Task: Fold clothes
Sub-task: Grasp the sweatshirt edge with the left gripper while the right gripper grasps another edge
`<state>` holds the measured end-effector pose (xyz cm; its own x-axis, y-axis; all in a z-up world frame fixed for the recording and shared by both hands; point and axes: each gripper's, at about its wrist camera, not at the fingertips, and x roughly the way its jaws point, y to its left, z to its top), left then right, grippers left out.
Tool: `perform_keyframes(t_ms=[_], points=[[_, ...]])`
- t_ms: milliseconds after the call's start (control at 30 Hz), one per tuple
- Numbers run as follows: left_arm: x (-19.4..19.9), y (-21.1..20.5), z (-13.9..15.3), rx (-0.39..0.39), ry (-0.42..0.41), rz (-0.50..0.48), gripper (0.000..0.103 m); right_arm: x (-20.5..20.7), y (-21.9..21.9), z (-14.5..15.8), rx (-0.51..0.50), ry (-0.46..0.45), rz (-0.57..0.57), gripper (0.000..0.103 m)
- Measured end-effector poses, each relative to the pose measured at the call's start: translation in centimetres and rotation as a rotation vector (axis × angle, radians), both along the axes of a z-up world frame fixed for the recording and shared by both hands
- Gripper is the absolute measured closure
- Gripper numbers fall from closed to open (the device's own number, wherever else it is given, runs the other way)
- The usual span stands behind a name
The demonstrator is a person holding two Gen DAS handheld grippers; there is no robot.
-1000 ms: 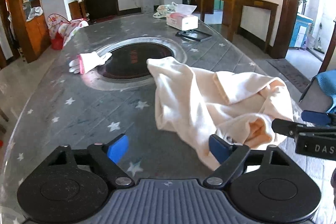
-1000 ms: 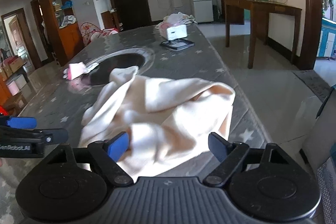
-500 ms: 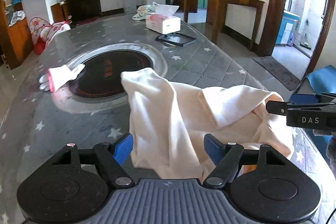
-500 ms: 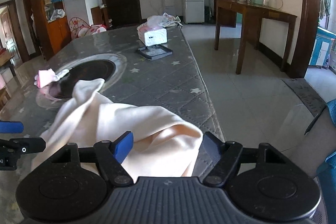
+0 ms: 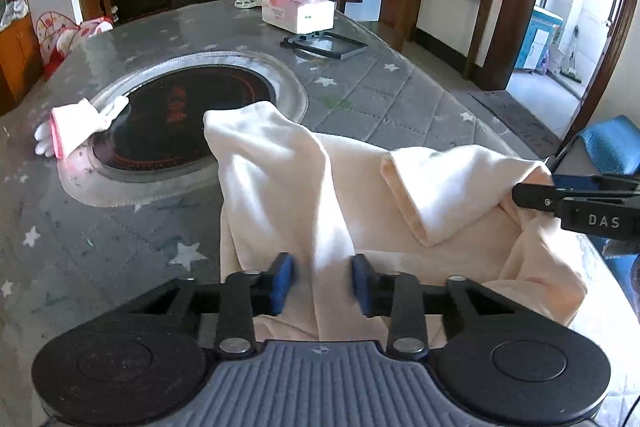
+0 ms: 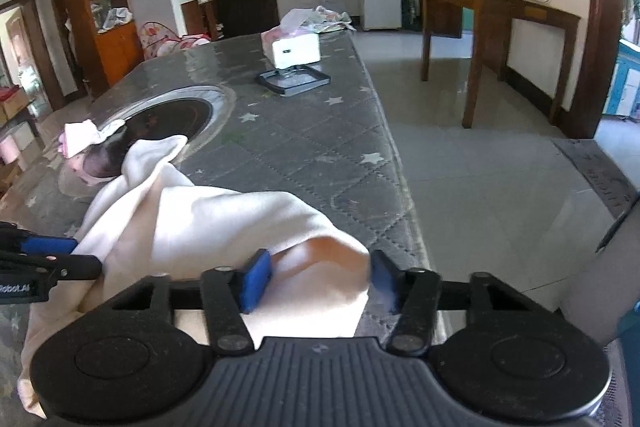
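The cream garment [image 5: 320,195] lies crumpled at the near end of the bench [image 5: 120,235], one tip reaching over the rim of the round dark inset plate [image 5: 180,111]. Both grippers are at its near edge. The left gripper [image 5: 322,281] has its fingers [image 5: 282,279] closing around a ridge of cloth; there looks to be a sliver of gap yet, so I would not call it gripped. The right gripper [image 6: 320,277] stands wider, its fingers [image 6: 256,277] also closing, with a bulging fold between them and the right-hand pad not quite on it.

To do this well, I'd say each should pinch a single layer near a corner, not a bunched wad, then lift together and spread apart so the cloth hangs flat before laying it down clear of the inset plate.

The left view shows the garment's folded flap and the right gripper reaching in from the side. The right view alone shows how close the cloth sits to the bench's edge, with floor beyond, and the orange inside of the fold.
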<state>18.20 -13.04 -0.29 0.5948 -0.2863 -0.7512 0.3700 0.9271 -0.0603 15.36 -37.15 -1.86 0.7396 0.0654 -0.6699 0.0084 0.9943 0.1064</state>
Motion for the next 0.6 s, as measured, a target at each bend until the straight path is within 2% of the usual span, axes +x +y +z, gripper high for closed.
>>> perform_keyframes(t_ms=[33, 133, 233, 300, 367, 400, 433, 533, 600], points=[[0.0, 0.1, 0.1, -0.008, 0.000, 0.001, 0.079, 0.0, 0.0, 0.0, -0.002, -0.003, -0.003, 0.063], [0.2, 0.3, 0.2, -0.013, -0.005, -0.002, 0.080, 0.3, -0.4, 0.0, 0.020, 0.003, -0.014, 0.071], [0.3, 0.4, 0.1, -0.027, 0.004, -0.006, 0.079, 0.4, -0.5, -0.3, 0.020, 0.011, 0.003, 0.068], [0.4, 0.3, 0.1, -0.030, 0.007, -0.009, 0.072, 0.5, -0.4, -0.5, 0.010, 0.015, 0.013, 0.067], [0.4, 0.2, 0.0, -0.031, 0.000, -0.018, 0.071, 0.6, -0.3, -0.6, 0.004, 0.019, 0.009, 0.067], [0.3, 0.1, -0.1, -0.025, -0.004, -0.025, 0.072, 0.6, -0.2, -0.5, 0.002, 0.016, 0.011, 0.071], [0.3, 0.0, -0.2, -0.018, -0.008, -0.031, 0.081, 0.6, -0.1, -0.4, 0.000, 0.012, 0.014, 0.079], [0.2, 0.5, -0.1, -0.016, -0.019, -0.030, 0.093, 0.0, 0.3, 0.4, -0.016, -0.025, 0.028, 0.092], [-0.1, 1.1, 0.3, -0.027, -0.022, -0.012, 0.095, -0.6, 0.6, 1.2, -0.027, -0.057, 0.034, 0.100]])
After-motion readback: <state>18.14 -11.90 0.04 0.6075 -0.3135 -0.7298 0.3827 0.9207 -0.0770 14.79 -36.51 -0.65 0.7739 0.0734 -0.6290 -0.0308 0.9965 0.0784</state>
